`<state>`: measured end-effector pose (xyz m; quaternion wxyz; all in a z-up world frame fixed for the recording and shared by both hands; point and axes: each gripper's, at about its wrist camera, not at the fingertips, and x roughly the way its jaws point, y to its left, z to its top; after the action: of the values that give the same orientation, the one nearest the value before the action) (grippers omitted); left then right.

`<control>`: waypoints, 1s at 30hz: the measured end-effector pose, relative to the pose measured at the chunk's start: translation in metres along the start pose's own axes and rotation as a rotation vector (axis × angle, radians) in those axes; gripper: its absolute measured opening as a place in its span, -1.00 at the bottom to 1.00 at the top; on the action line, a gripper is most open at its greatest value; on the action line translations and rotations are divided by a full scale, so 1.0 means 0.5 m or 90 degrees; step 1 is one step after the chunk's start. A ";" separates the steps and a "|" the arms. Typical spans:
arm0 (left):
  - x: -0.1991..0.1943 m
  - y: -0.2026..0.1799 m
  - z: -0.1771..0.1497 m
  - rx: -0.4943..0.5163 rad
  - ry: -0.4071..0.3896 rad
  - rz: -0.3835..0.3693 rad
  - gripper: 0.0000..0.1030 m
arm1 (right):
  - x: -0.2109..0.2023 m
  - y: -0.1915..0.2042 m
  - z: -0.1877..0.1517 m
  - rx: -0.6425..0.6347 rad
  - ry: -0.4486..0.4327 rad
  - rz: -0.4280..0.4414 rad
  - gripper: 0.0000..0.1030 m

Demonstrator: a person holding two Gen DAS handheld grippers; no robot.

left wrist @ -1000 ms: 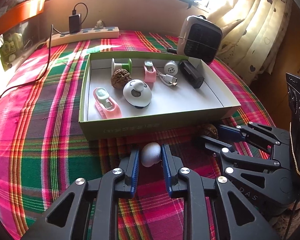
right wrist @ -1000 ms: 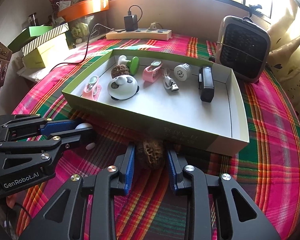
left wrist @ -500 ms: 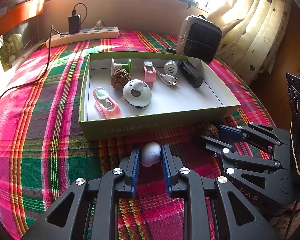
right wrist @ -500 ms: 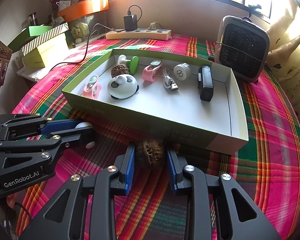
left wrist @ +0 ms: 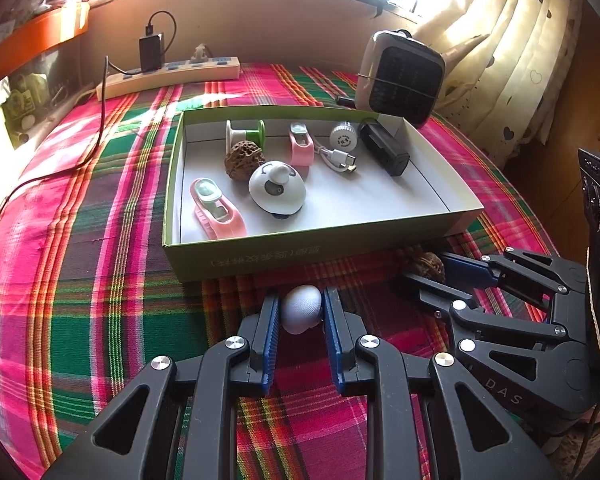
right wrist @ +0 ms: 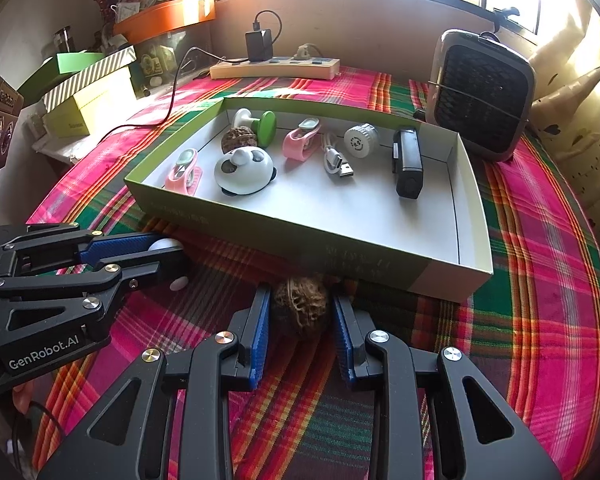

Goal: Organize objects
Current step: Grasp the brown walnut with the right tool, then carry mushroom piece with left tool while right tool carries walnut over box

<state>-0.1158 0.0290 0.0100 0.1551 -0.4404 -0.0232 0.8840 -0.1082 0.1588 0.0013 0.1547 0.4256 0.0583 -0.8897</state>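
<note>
A small white egg-shaped object [left wrist: 301, 309] rests on the plaid cloth just in front of the green box [left wrist: 300, 250], and my left gripper [left wrist: 301, 300] is shut on it. To its right, my right gripper [right wrist: 300, 301] is shut on a brown walnut [right wrist: 300, 310], which also sits on the cloth against the box's front wall [right wrist: 284, 240]. From the right wrist view, the left gripper [right wrist: 174, 266] lies at the left with the white object [right wrist: 162, 245] showing between its fingers. Inside the box lie a second walnut [left wrist: 244, 159], a white round gadget [left wrist: 276, 190], two pink clips, a green spool, a USB cable and a black device.
A small fan heater [left wrist: 404, 76] stands behind the box's far right corner. A power strip [left wrist: 168, 76] with a charger lies along the back wall, its cable trailing left. Stacked boxes [right wrist: 88, 96] sit at the left; curtains hang at the right.
</note>
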 end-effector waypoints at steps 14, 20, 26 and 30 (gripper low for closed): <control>-0.033 -0.019 0.006 0.019 -0.022 -0.004 -0.62 | -0.030 -0.008 -0.005 0.014 -0.016 0.003 -0.42; -0.049 -0.027 0.014 0.027 -0.033 -0.004 -0.62 | -0.044 -0.012 -0.001 0.013 -0.027 -0.003 -0.42; -0.057 -0.032 0.022 0.033 -0.040 -0.002 -0.62 | -0.056 -0.013 0.002 0.014 -0.037 -0.005 -0.42; -0.060 -0.037 0.031 0.036 -0.045 -0.005 -0.62 | -0.063 -0.017 0.007 0.016 -0.044 -0.006 -0.42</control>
<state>-0.1063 0.0391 0.0460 0.1704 -0.4039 -0.0053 0.8988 -0.0950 0.1731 0.0278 0.1470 0.3960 0.0439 -0.9053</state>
